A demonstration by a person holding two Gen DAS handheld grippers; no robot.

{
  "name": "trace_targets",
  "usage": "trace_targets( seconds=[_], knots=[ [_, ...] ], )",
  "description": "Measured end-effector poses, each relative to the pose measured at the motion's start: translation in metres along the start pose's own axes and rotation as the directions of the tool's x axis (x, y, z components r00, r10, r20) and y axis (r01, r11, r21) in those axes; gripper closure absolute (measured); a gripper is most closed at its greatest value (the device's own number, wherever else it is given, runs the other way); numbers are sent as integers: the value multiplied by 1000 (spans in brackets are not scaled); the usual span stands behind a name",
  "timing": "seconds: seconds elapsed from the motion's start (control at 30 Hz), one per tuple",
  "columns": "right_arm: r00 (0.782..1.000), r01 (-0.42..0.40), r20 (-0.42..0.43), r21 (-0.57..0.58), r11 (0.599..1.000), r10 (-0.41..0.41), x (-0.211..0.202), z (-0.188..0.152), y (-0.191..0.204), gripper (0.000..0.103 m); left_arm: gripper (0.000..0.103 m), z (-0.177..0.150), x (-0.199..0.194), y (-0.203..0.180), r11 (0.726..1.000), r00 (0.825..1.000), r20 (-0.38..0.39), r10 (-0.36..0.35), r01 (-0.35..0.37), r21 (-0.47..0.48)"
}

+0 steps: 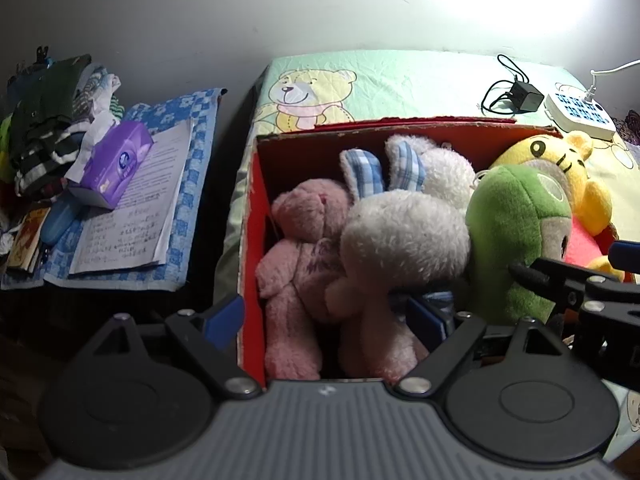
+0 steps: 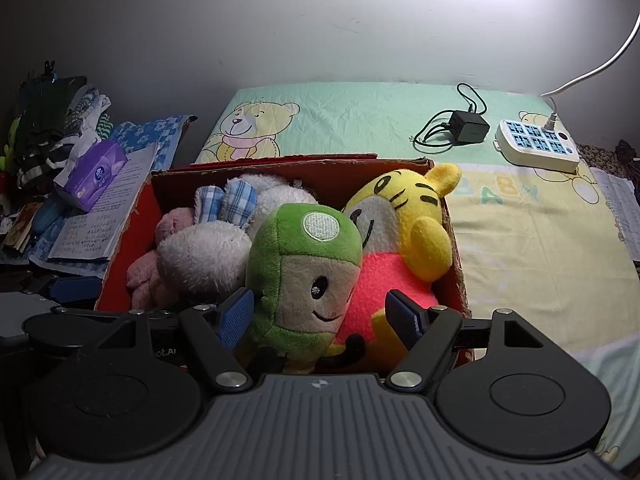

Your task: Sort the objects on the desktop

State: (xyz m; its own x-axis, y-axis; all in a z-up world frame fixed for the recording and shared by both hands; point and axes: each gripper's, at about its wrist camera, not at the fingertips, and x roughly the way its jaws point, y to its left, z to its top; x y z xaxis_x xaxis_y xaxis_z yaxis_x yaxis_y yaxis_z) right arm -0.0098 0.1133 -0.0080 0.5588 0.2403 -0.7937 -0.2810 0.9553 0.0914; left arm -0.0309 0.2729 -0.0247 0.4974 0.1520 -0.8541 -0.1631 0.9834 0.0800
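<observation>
A red cardboard box (image 1: 252,240) (image 2: 340,180) on the bed holds a pink bear (image 1: 304,236) (image 2: 176,220), a white bunny (image 1: 400,236) (image 2: 204,256), a green-headed doll (image 1: 516,232) (image 2: 308,256) and a yellow tiger (image 1: 560,160) (image 2: 408,208). My left gripper (image 1: 324,318) is open at the box's near left corner, one finger outside the wall, the other inside by the bunny. My right gripper (image 2: 320,318) is open around the green doll, whose body stands between the blue pads; the right pad (image 2: 404,320) is clear of it.
A side table at the left carries a purple tissue pack (image 1: 116,160) (image 2: 92,174), papers (image 1: 136,216) and piled clothes (image 1: 48,120). Behind the box on the bear-print sheet (image 2: 520,248) lie a black charger (image 2: 468,126) and a white power strip (image 2: 536,148).
</observation>
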Motion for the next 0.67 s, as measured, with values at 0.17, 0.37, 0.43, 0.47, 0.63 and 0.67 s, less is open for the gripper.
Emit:
trace_targets(
  seconds=[0.17,0.37,0.43,0.47,0.63,0.67],
  knots=[
    [1000,-2,1,0,1000,2,0,-1,-1,28,15,0,0,-1,1000,1000,3,2,-2,1],
    [1000,-7,4,1,1000,7,-1,-1,-2,28,15,0,-1,-2,1000,1000,5,-2,2,-1],
    [1000,-10,6,3,1000,10,-1,-1,-3,28,15,-1,-4,-3,1000,999,33,8,-8,6],
    [1000,-9,7,4,1000,9,-2,-1,-3,28,15,-2,-6,-3,1000,999,49,17,-18,10],
    [1000,-14,16,9,1000,14,-3,-1,-3,28,16,-2,-12,-1,1000,996,83,14,-15,3],
    [1000,-11,17,6,1000,11,-3,-1,-2,28,15,-2,-12,-2,1000,996,84,20,-20,4]
  ],
)
